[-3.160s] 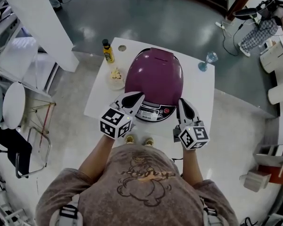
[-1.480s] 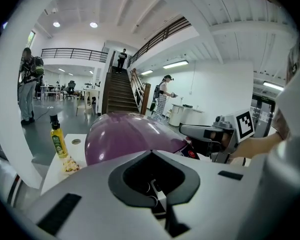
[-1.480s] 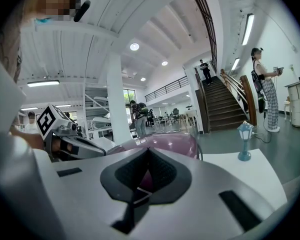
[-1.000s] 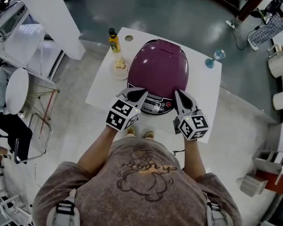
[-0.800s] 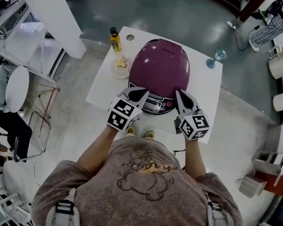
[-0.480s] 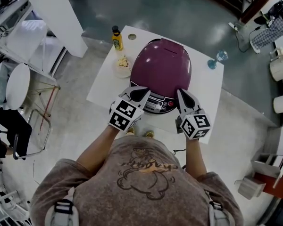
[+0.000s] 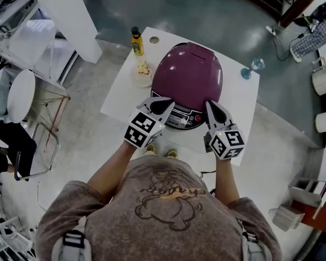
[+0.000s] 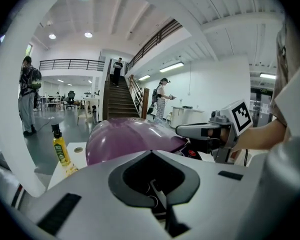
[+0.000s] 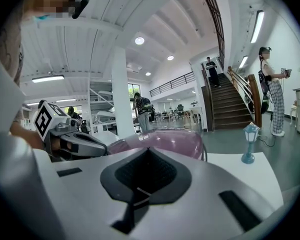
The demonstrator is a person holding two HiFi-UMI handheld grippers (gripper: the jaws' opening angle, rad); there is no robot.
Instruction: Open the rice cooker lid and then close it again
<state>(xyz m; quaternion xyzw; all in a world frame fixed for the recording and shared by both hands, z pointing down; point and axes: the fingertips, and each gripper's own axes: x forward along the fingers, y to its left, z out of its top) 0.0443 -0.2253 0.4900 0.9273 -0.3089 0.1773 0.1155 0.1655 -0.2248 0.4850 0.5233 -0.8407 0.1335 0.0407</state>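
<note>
Glossy purple dome-shaped rice cooker lid (image 7: 189,78), closed.

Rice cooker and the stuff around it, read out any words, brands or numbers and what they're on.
No text reads clearly.
Rice cooker control panel: print too small to read.
Yellow bottle label: too blurred.
Left gripper and right gripper cubes: square markers, no words.
Shirt print: illegible.
</note>
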